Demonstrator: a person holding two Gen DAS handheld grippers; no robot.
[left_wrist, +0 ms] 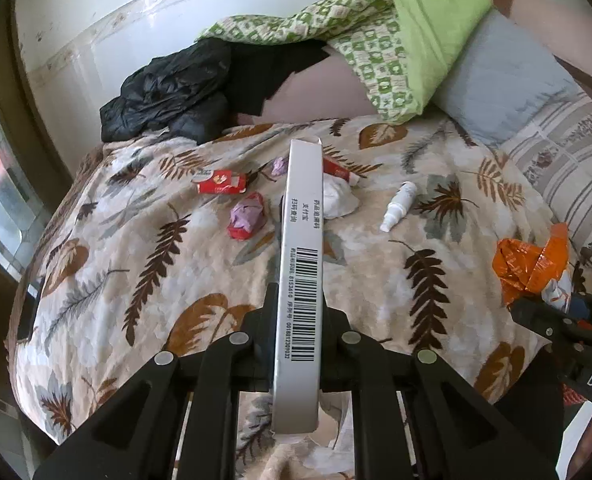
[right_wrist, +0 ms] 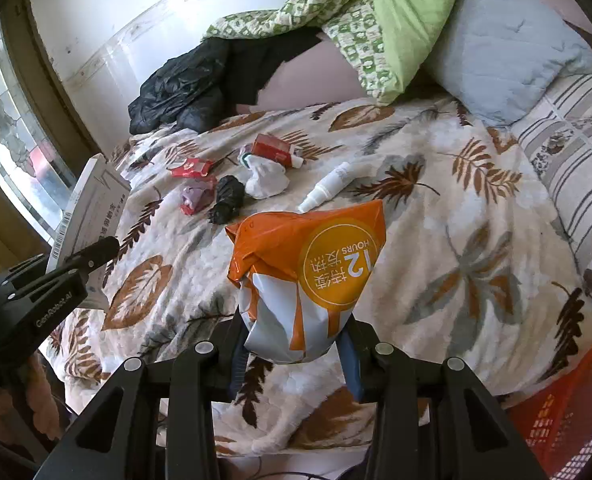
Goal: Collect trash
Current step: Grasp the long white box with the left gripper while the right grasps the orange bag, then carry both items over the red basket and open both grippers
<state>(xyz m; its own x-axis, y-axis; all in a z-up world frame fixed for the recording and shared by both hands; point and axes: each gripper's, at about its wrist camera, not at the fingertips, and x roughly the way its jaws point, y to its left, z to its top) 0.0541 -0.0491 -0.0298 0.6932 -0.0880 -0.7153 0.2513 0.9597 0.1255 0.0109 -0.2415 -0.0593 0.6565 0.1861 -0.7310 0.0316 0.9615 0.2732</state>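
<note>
My left gripper [left_wrist: 299,300] is shut on a flat white box with a barcode [left_wrist: 301,264], held edge-up above the bed; the box also shows in the right wrist view [right_wrist: 90,208]. My right gripper [right_wrist: 296,340] is shut on an orange and white packet [right_wrist: 308,276], which also shows in the left wrist view [left_wrist: 532,264]. On the leaf-print bedspread [right_wrist: 436,240] lie a red wrapper [right_wrist: 191,168], a purple and red crumpled wrapper [right_wrist: 194,198], a black crumpled bag [right_wrist: 227,199], a white crumpled paper [right_wrist: 266,179], a red carton [right_wrist: 274,148] and a white spray bottle [right_wrist: 328,186].
A red plastic basket [right_wrist: 568,412] sits at the lower right beside the bed. A black jacket [right_wrist: 180,88], a green quilt [right_wrist: 376,20] and a blue pillow [right_wrist: 496,44] lie at the far side. A window [right_wrist: 12,140] is at the left.
</note>
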